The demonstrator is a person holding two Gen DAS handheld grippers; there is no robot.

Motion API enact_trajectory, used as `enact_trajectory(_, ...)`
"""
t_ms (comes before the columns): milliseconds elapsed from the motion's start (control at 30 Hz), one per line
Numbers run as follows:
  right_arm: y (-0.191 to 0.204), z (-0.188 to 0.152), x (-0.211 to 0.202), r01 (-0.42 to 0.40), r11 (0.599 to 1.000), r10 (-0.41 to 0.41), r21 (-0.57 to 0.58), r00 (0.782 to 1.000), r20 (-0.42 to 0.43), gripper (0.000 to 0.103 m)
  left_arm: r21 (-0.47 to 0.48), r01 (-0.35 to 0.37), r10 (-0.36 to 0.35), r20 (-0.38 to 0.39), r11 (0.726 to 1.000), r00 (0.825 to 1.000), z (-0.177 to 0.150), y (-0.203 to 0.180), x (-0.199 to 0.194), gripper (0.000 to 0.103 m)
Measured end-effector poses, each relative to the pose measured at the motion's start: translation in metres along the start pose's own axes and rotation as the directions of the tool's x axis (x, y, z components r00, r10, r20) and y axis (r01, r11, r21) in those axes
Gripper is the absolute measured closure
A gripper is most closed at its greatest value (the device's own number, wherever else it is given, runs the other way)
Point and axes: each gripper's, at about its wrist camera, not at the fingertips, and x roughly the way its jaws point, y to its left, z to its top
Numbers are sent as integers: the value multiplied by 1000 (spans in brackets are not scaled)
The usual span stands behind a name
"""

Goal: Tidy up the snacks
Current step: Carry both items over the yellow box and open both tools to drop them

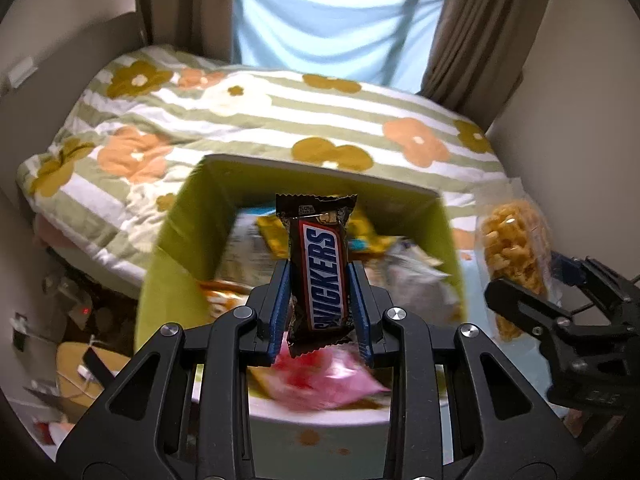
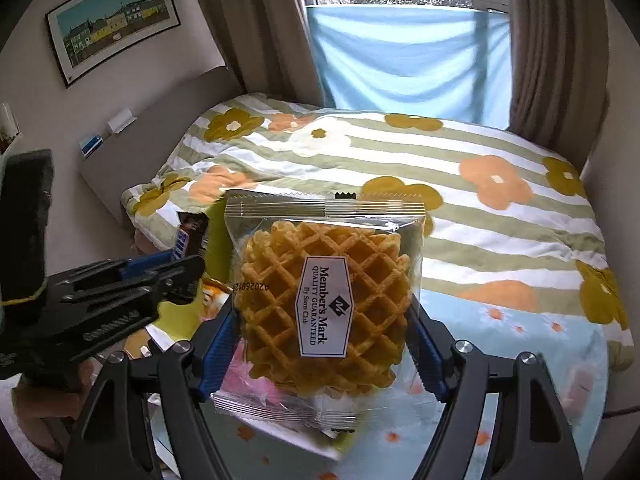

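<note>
The left gripper (image 1: 320, 300) has its jaws squeezed tight on a Snickers bar (image 1: 320, 268). The bar stands up between the blue pads (image 1: 280, 304), with its top end pointing to 12 o'clock. It hangs in the air over a green box (image 1: 188, 256). The box is open on top, and blurry snack bags lie inside it. A pink packet (image 1: 328, 380) lies at 6 o'clock from the bar, below the jaws.

The right gripper (image 2: 324, 336) has its jaws clamped on the two sides of a waffle pack (image 2: 324, 304). The pack is clear, and you can see golden waffles and a white label that says Member's Mark. It is also held up in the air, above a tabletop (image 2: 520, 380) with a light blue flower cloth.

From the left camera, the right gripper shows at 3 o'clock, with the waffles beside the green box. From the right camera, the left gripper and its bar show at 9 o'clock.

Past both sits a bed (image 2: 460, 152) with a striped flower blanket. At 12 o'clock a blue cloth (image 2: 408, 56) hangs at the window, with brown curtains (image 2: 540, 60) beside it. A framed picture (image 2: 112, 20) hangs on the wall at 10 o'clock.
</note>
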Motion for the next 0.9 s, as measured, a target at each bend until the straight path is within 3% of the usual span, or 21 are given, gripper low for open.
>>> enact_trajectory(300, 31, 15, 48, 33, 997, -30, 63, 998, -59, 30, 41, 15, -10, -121, 999, 993, 9, 59, 54, 77)
enact_trajectory(500, 35, 19, 61, 43, 994, -36, 98, 996, -79, 30, 6, 58, -56, -194, 998, 979, 9, 78, 78, 77)
enact_trajectory(567, 34, 20, 63, 44, 994, -36, 105, 996, -84, 30, 17, 43, -39, -207, 999, 978, 8, 79, 80, 74)
enact_trajectory(633, 33, 21, 66, 41, 993, -32, 108, 996, -85, 30, 32, 32, -25, -202, 999, 979, 8, 80, 81, 50)
enact_trajectory(667, 32, 21, 66, 39, 993, -30, 108, 996, -85, 30, 31, 35, -28, -195, 999, 980, 8, 82, 80, 10)
enact_trajectory(700, 32, 21, 67, 38, 993, -29, 108, 996, -85, 30, 26, 33, -27, -183, 999, 983, 7, 84, 78, 1)
enact_trajectory(900, 32, 23, 63, 40, 994, -32, 103, 996, -80, 30, 53, -13, 20, -147, 998, 989, 1, 88, 63, 1)
